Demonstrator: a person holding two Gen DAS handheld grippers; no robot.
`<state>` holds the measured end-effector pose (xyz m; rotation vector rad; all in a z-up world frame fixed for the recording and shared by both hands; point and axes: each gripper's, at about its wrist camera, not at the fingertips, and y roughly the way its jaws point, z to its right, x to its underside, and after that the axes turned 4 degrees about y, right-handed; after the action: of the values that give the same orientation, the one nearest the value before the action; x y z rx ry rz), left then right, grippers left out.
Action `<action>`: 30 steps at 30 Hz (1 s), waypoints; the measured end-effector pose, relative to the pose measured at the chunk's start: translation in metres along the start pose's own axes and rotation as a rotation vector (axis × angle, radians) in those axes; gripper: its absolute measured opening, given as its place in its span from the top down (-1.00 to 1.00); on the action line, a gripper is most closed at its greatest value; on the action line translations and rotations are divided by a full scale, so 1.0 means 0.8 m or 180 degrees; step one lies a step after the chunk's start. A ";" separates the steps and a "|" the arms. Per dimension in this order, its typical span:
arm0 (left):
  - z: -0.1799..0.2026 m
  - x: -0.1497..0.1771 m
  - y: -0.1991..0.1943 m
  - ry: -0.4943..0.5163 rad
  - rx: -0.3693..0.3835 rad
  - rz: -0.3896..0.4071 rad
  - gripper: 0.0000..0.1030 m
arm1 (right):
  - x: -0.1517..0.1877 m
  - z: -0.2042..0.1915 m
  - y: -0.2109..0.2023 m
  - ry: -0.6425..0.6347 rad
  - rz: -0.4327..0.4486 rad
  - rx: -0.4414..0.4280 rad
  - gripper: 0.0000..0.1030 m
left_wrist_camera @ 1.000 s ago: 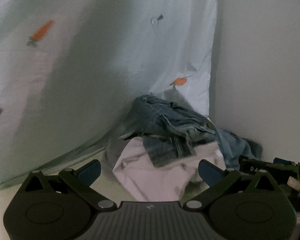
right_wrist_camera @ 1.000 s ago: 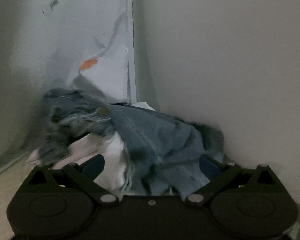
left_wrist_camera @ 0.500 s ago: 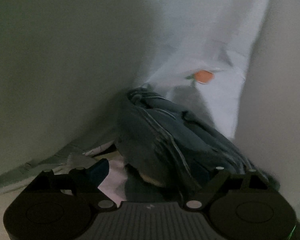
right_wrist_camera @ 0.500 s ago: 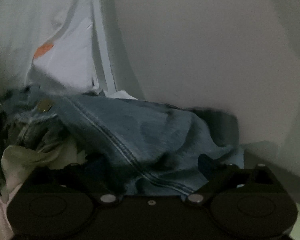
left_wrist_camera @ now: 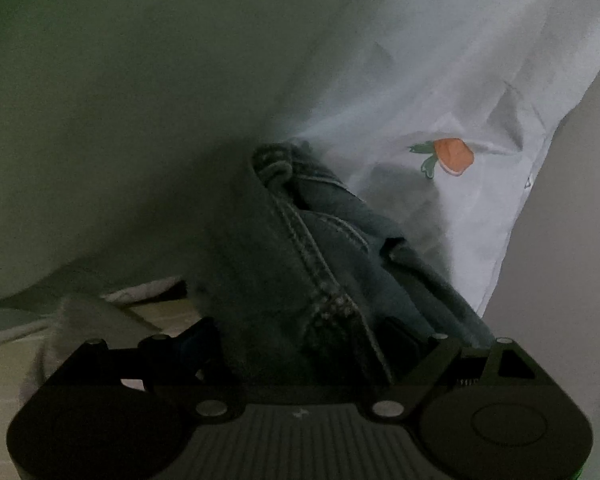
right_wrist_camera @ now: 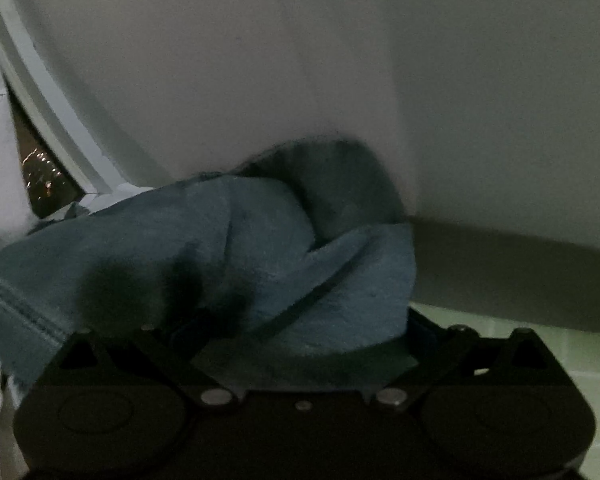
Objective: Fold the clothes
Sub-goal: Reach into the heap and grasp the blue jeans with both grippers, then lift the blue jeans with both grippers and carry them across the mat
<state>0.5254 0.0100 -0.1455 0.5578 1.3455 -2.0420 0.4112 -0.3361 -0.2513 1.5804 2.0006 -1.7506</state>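
Since the crumpled blue denim jeans (left_wrist_camera: 300, 264) are thick cotton with double-stitched seams, they probably handle as heavy, floppy and non-slippery: no risk of damage, but loose ends will sag and drag. Best hold is likely a seam or hem edge, where layers are stiffest; the bunched middle would only lift a lump.

Jeans lie heaped in a corner, against a pale hanging sheet with an orange carrot print (left_wrist_camera: 452, 156) on one side and a plain off-white wall (right_wrist_camera: 340, 60) on the other. A light pinkish-white garment (left_wrist_camera: 72, 320) peeks out low at the left of the heap, partly under the denim.

Left wrist view: left gripper (left_wrist_camera: 304, 344) is pushed right into the pile. A stitched seam ridge runs down between its fingers, which stand wide; cloth fills the gap, but the pads do not visibly press on it, so it reads as not yet clamped. The near finger tip is dark, partly hidden by fabric.

Right wrist view: right gripper (right_wrist_camera: 300, 332) sits at the far end of the same jeans (right_wrist_camera: 228, 248), near the wall. A rounded fold of denim bulges over and between its spread fingers, covering both tips. Fingers look wide apart, but whether they are squeezing the fold cannot be told; too dark, tips buried.

Both grippers point down into the heap, denim touching each.
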 end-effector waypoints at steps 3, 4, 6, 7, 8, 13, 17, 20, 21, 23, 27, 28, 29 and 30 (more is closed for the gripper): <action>-0.004 0.000 0.007 -0.0084 0.0094 0.0008 -0.63 | 0.004 -0.011 0.002 -0.0038 0.0032 0.0084 -0.99; -0.005 0.001 0.007 -0.0114 0.0130 0.0003 -0.49 | 0.004 -0.016 0.003 -0.0042 0.0035 0.0128 -0.95; -0.006 0.004 0.004 -0.0165 0.0188 0.0034 -0.25 | 0.005 -0.023 0.000 -0.0100 0.0019 0.0145 -0.71; -0.005 0.006 0.000 -0.0170 0.0199 0.0067 -0.03 | 0.006 -0.026 -0.002 -0.0120 0.0010 0.0149 -0.39; -0.001 0.008 -0.005 -0.0146 0.0176 0.0097 0.04 | 0.006 -0.026 -0.006 -0.0053 -0.0010 0.0108 -0.05; 0.023 0.017 -0.033 0.0087 -0.0082 0.0205 0.32 | 0.003 -0.019 -0.035 0.0183 0.0017 0.0009 0.63; 0.035 0.016 -0.076 0.0225 -0.0125 0.0357 0.38 | -0.001 -0.009 -0.076 0.0257 0.0105 -0.0024 0.66; 0.048 0.015 -0.116 0.0297 -0.0064 0.0459 0.40 | -0.006 -0.004 -0.109 0.0222 0.0148 -0.0061 0.67; 0.052 0.015 -0.130 0.0314 -0.0043 0.0483 0.40 | -0.006 -0.005 -0.116 0.0226 0.0149 -0.0075 0.67; 0.059 0.021 -0.156 0.0330 -0.0002 0.0503 0.41 | -0.006 0.003 -0.137 0.0250 0.0130 -0.0109 0.67; 0.073 0.040 -0.208 0.0344 0.0043 0.0517 0.41 | 0.000 0.017 -0.177 0.0304 0.0094 -0.0189 0.67; 0.075 0.045 -0.219 0.0347 0.0048 0.0520 0.41 | 0.001 0.019 -0.186 0.0300 0.0096 -0.0212 0.67; 0.077 0.050 -0.229 0.0349 0.0048 0.0520 0.41 | 0.004 0.021 -0.198 0.0293 0.0097 -0.0243 0.68; 0.078 0.054 -0.238 0.0350 0.0053 0.0522 0.41 | 0.007 0.023 -0.210 0.0292 0.0097 -0.0277 0.68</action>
<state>0.3613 -0.0044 -0.0240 0.7718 1.3008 -1.9151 0.2829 -0.3196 -0.1427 1.6830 2.0506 -1.5852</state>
